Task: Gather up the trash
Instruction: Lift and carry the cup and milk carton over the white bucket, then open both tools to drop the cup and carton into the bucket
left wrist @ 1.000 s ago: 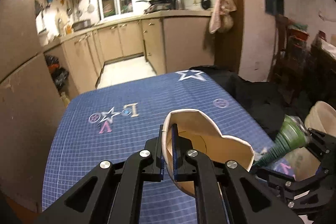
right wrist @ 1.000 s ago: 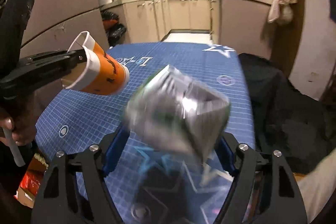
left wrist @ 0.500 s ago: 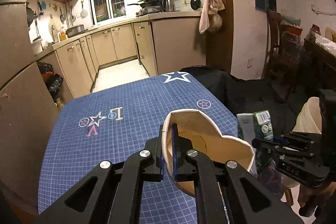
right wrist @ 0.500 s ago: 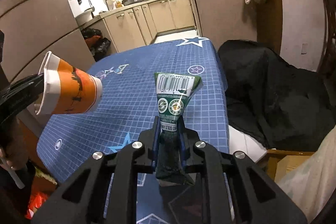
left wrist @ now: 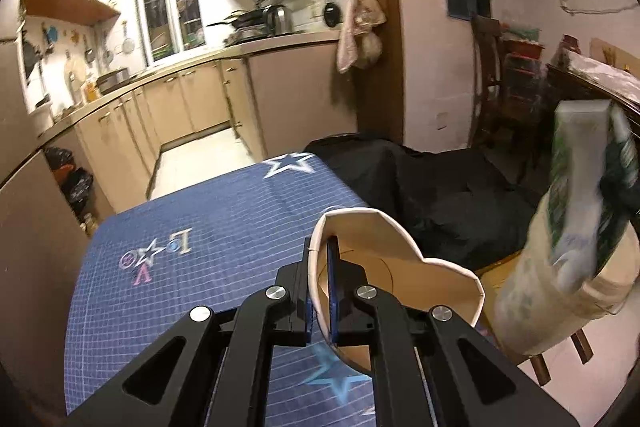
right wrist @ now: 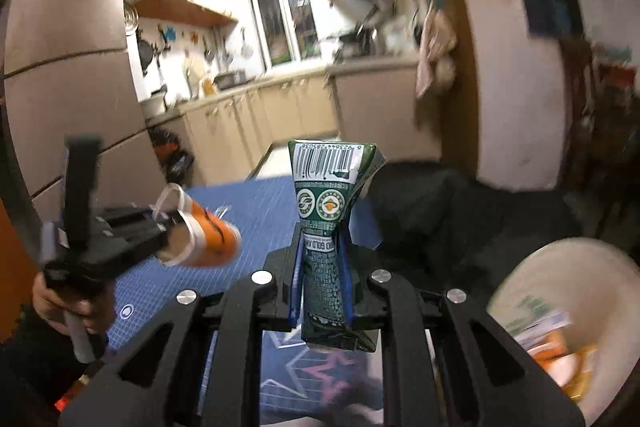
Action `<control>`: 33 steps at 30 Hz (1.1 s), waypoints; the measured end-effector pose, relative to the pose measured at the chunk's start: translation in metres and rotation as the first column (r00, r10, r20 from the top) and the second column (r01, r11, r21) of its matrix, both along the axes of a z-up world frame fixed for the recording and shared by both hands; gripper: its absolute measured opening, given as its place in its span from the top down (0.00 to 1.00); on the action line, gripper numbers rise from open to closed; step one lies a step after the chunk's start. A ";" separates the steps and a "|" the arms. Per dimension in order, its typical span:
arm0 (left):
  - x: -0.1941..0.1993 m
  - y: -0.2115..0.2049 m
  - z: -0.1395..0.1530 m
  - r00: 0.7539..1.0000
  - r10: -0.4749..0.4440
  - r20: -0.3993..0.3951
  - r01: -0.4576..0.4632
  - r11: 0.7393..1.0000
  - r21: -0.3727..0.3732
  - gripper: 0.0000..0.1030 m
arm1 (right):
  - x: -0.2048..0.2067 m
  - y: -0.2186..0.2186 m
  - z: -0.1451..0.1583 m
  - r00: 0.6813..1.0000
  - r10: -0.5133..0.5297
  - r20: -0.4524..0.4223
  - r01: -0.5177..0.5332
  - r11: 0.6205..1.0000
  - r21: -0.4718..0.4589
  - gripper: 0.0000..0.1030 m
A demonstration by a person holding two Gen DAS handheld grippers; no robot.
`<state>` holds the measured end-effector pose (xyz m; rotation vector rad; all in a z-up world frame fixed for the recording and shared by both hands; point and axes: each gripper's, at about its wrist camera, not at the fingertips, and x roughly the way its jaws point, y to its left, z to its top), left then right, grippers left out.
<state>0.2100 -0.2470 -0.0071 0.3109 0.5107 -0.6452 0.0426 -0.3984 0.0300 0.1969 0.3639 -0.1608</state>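
- Kitchen with beige cabinets and a window at the far side.
- Worktop under a blue grid cloth with stars and letters, nearer than the cabinets.
- Black cloth heap just beside the right edge of the worktop.
- Pale trash bag at the lower right of the right wrist view, mouth open, orange and white scraps inside; blurred.
- Left claw closed narrow on the wall of a paper cup, one finger inside the rim and one outside; cup dented, held in the air above the near end of the worktop, mouth toward the camera.
- Same cup from the right wrist view: orange outside, white rim, lying sideways in the left claw, gripped by a hand at the lower left.
- Right claw closed tight on a green drink carton, squeezed flat at the middle; carton upright, barcode end on top, held in the air above the worktop edge, to the left of the trash bag.
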 end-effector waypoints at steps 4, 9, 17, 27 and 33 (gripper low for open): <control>-0.022 -0.031 0.010 0.997 -0.069 0.022 0.069 0.998 -0.002 0.93 | -0.044 -0.025 0.025 0.994 -0.100 0.032 0.103 0.992 -0.079 0.86; -0.051 -0.074 0.018 0.987 -0.156 0.036 0.156 0.988 -0.002 0.93 | -0.079 -0.058 0.035 0.979 -0.204 0.027 0.205 0.969 -0.134 0.86; -0.105 -0.165 0.020 0.947 -0.315 0.061 0.314 0.949 0.021 0.93 | -0.115 -0.104 0.026 0.947 -0.321 -0.019 0.314 0.935 -0.164 0.86; -0.157 -0.275 -0.006 0.882 -0.470 0.038 0.467 0.882 0.067 0.93 | -0.122 -0.160 -0.010 0.903 -0.417 -0.104 0.405 0.907 -0.115 0.86; -0.163 -0.314 -0.036 0.839 -0.544 -0.014 0.543 0.835 0.087 0.93 | -0.113 -0.183 -0.048 0.882 -0.442 -0.165 0.439 0.897 -0.054 0.85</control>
